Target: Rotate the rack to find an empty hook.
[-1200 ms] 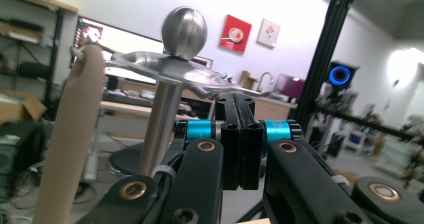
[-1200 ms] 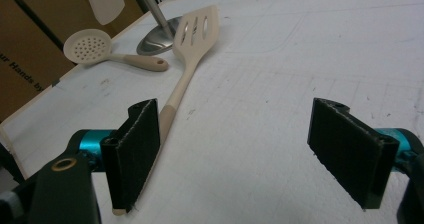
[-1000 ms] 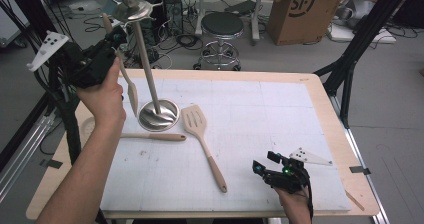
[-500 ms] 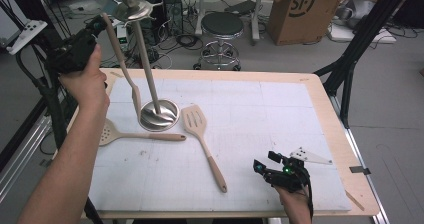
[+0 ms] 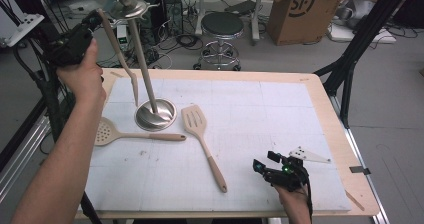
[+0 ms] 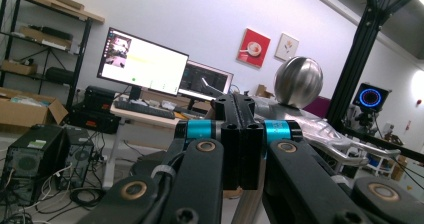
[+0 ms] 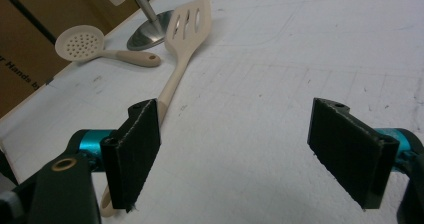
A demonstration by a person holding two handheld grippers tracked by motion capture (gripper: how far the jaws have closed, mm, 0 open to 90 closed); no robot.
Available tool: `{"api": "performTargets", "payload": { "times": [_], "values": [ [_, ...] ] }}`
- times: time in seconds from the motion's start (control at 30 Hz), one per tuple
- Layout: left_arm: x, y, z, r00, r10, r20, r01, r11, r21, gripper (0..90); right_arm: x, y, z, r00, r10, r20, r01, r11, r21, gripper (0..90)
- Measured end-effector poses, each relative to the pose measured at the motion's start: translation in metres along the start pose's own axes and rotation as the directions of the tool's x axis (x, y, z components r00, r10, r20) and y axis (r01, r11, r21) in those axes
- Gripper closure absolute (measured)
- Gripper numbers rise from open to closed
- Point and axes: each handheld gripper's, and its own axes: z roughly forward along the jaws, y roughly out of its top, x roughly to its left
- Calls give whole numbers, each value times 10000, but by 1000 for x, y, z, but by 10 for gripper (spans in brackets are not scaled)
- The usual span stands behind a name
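Note:
My left gripper (image 5: 91,21) is raised at the far left, level with the top of a metal utensil stand (image 5: 150,84), and is shut on the upper end of a beige long-handled utensil (image 5: 122,59). The utensil hangs slanting down, its tip above the mat beside the stand's round base. In the left gripper view the jaws are closed together (image 6: 240,109), with the stand's steel ball (image 6: 298,81) just behind them. A slotted spatula (image 5: 196,122) and a perforated skimmer (image 5: 107,132) lie on the mat. My right gripper (image 5: 264,168) rests open near the front edge (image 7: 250,154), by the spatula's handle (image 7: 172,89).
A white gridded mat (image 5: 280,114) covers the wooden table (image 5: 322,91). Behind the table stand a stool (image 5: 222,24) and a cardboard box (image 5: 295,9). Black frame poles (image 5: 360,39) rise at the right. Monitors (image 6: 142,66) sit on a desk in the background.
The left gripper has risen and moved left with the beige utensil, lifting its lower end off the mat. The skimmer, earlier hidden under the forearm, now shows. The right gripper has not moved.

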Motion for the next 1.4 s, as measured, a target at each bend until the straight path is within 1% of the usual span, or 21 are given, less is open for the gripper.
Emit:
{"api": "performTargets", "payload": {
  "times": [0.2, 0.23, 0.3, 0.43, 0.53, 0.57, 0.6, 0.67, 0.73, 0.8, 0.87, 0.9, 0.97, 1.0, 1.07, 1.1, 1.13, 1.2, 1.27, 1.3, 1.4],
  "values": [
    [-1, -1, 2, 10000, 34, 76, -34, 10000, -9, 900, 0, 0, 0, 10000, -23, 9, 23, 10000, 38, 209],
    [-2, -1, 1, 9999, 95, 65, -95, 9999, 31, 900, 0, 0, 0, 10000, -4, 9, 4, 10000, 34, 209],
    [-3, -1, 1, 10000, 55, 83, -56, 10000, 76, 900, 0, 0, -1, 10000, -39, -1, 39, 10000, 31, 209],
    [-6, -7, -5, 9998, 45, 177, -48, 9999, 138, 900, 2, 0, -2, 10000, -55, 12, 55, 10000, -11, 209],
    [-5, -12, -10, 9998, -21, 175, 18, 9998, 199, 900, 2, -1, -3, 9999, -150, 30, 150, 9999, -32, 210],
    [-4, -13, -12, 9998, -58, 197, 54, 9998, 209, 900, 2, -1, -3, 10000, -92, 33, 92, 10000, -25, 210],
    [-4, -14, -14, 9996, -151, 255, 145, 9996, 225, 900, 2, -1, -4, 10000, -63, 17, 63, 10000, 4, 210],
    [-3, -15, -18, 9993, -146, 344, 139, 9997, 203, 897, 3, -1, -4, 9999, -118, 25, 118, 9999, -12, 210],
    [-4, -18, -24, 9986, -84, 525, 71, 9997, 239, 859, 4, -1, -4, 9999, -164, 17, 164, 9999, -34, 209],
    [-5, -21, -30, 9980, -38, 625, 20, 9996, 296, 787, 5, -1, -4, 9999, -160, 5, 160, 9999, 9, 209],
    [-4, -22, -35, 9955, -141, 940, 101, 9990, 429, 686, 6, -1, -3, 9998, -191, 9, 191, 9998, 11, 210],
    [-3, -22, -38, 9945, -26, 1047, -32, 9985, 545, 648, 7, -1, -3, 9998, -189, -22, 189, 9998, 36, 210],
    [-3, -22, -42, 9926, 57, 1211, -132, 9980, 614, 591, 8, -2, -3, 9998, -213, 14, 213, 9998, 43, 210],
    [-2, -22, -44, 9914, -42, 1309, -47, 9977, 670, 568, 9, -2, -3, 9998, -221, 1, 221, 9997, 59, 209],
    [0, -22, -47, 9899, -247, 1399, 133, 9966, 819, 518, 8, -2, -2, 9997, -252, 10, 252, 9997, 72, 210],
    [0, -22, -48, 9897, -256, 1410, 136, 9962, 855, 499, 9, -2, -1, 9997, -228, 5, 228, 9997, 111, 209],
    [0, -22, -50, 9901, -233, 1384, 113, 9962, 867, 484, 9, -2, -1, 9998, -216, 14, 216, 9997, 126, 210],
    [-2, -25, -54, 9918, 26, 1277, -134, 9964, 833, 428, 9, -2, 1, 9998, -223, 9, 223, 9996, 151, 210],
    [-3, -28, -58, 9916, 49, 1295, -159, 9964, 839, 408, 9, -2, 2, 9997, -243, -1, 243, 9996, 168, 210],
    [-3, -30, -59, 9909, 11, 1348, -128, 9963, 853, 403, 10, -2, 2, 9998, -191, 1, 191, 9996, 205, 209],
    [-3, -36, -63, 9891, -187, 1462, 46, 9953, 963, 403, 11, -3, 3, 9997, -252, 11, 251, 9995, 215, 210]
  ]
}}
